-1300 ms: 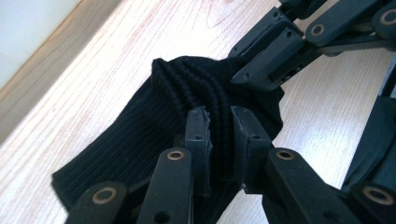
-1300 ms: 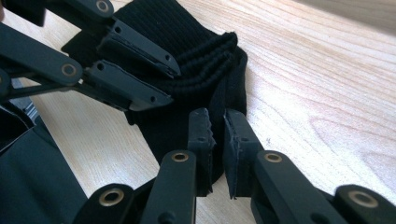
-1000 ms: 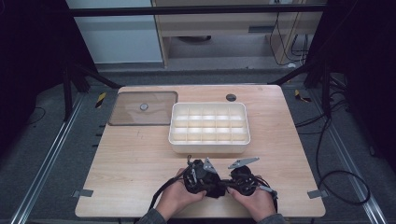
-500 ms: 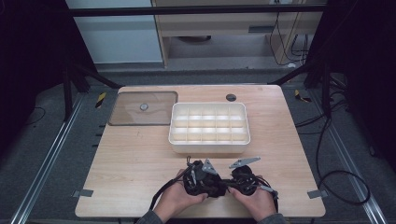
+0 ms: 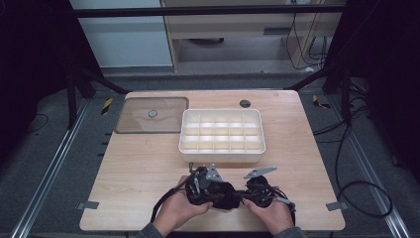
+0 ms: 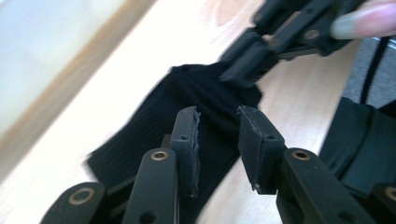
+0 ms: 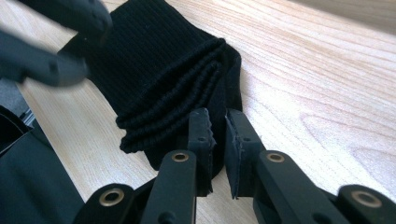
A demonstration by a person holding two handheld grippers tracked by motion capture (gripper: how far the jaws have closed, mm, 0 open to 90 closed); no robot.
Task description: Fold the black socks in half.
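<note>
Two grippers worked a black sock at the near edge of the table.

You had the black ribbed sock (image 7: pixel 163 88) lying on the wooden table (image 5: pixel 143 173), just in front of you and near the white compartment tray (image 5: pixel 221 133). Your right gripper (image 7: pixel 218 126) was clamped on a thin edge of the sock by its folded cuff, its jaws nearly together with fabric pinched between them. Your left gripper (image 6: pixel 218 133) had just been opening: its jaws stood apart above the sock, the fabric showing in the gap, the pads not pressing on it. In the high view, your two hands sat close together. A clear lid (image 5: pixel 151 115) lay well apart, beside the tray.
</note>
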